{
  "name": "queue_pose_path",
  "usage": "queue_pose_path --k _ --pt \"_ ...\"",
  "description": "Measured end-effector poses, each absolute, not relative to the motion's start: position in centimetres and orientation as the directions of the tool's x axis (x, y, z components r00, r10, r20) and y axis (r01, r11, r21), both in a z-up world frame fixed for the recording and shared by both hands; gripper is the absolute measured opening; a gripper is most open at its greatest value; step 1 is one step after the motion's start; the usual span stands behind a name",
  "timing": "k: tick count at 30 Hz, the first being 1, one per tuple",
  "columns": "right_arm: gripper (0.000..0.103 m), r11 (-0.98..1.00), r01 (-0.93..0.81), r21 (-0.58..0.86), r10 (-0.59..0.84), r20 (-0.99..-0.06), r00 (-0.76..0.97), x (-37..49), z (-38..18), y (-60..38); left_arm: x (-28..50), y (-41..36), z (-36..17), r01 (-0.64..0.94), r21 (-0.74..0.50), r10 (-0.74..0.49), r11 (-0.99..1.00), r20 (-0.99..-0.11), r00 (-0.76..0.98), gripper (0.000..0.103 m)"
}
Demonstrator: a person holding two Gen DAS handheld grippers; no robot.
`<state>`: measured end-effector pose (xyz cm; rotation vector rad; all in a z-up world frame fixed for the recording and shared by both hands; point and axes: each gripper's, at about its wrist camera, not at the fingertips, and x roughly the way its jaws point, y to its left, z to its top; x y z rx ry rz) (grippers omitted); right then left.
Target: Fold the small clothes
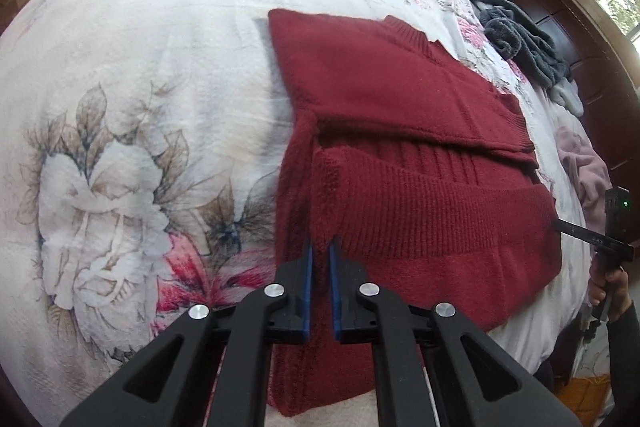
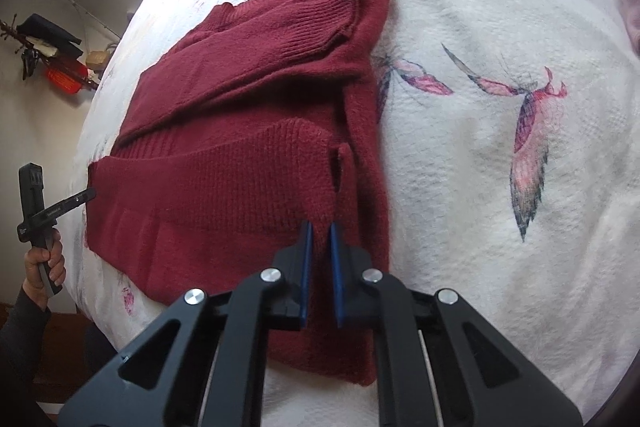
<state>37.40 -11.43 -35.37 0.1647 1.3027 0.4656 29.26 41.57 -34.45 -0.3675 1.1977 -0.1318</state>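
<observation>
Left gripper [image 1: 321,247] clamped on red sweater [image 1: 400,107] hem, right gripper [image 2: 319,229] likewise, floral bedspread [image 1: 140,67] beneath, grey garment [image 1: 520,31] at 2 o'clock

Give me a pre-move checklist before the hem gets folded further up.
1. Left tool pinching the red sweater hem corner: ok.
2. Right tool pinching the opposite hem corner: ok.
3. Sleeves folded in across the body: ok.
4. Bedspread flat beyond the sweater: ok.
5. Grey clothes clear of the fold path: ok.
6. Grip holds all hem layers: cannot tell.
</observation>
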Motion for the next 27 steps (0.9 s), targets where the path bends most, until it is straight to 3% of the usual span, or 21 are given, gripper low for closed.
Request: queue_pose_path --k 3,7,9,11,13,21,27 --pt "0.034 0.916 -0.217 0.337 0.38 -0.902 0.203 37.7 -35.5 -11.7 29.4 41.5 -34.7 -0.092 -0.35 -0.297 0.932 -0.885 0.358 0.007" --pt "0.037 0.916 -0.199 0.348 0.385 -0.901 0.199 37.8 -36.3 -12.2 29.8 41.3 -35.3 -0.093 -0.354 -0.304 0.931 -0.89 0.341 0.007" --pt "0.032 0.917 -0.204 0.344 0.382 -0.903 0.195 37.7 -36.6 -12.1 29.8 41.2 -35.3 -0.094 -0.349 -0.298 0.932 -0.89 0.345 0.007" --pt "0.018 0.918 -0.191 0.349 0.383 -0.903 0.193 37.7 -36.7 -12.3 29.6 41.1 -35.0 -0.094 -0.337 -0.283 0.937 -0.889 0.36 0.007" --pt "0.013 0.921 -0.187 0.343 0.378 -0.903 0.204 37.6 -36.1 -12.4 29.2 41.0 -34.6 -0.093 -0.321 -0.266 0.943 -0.889 0.374 0.006" --pt "0.007 0.924 -0.225 0.31 0.359 -0.907 0.222 36.6 -35.0 -11.5 28.4 40.9 -34.1 -0.095 -0.322 -0.262 0.942 -0.881 0.395 0.006" --pt "0.006 0.923 -0.244 0.298 0.365 -0.879 0.308 35.4 -31.3 -12.1 26.8 40.5 -29.6 -0.056 -0.333 -0.264 0.941 -0.829 0.493 0.006"
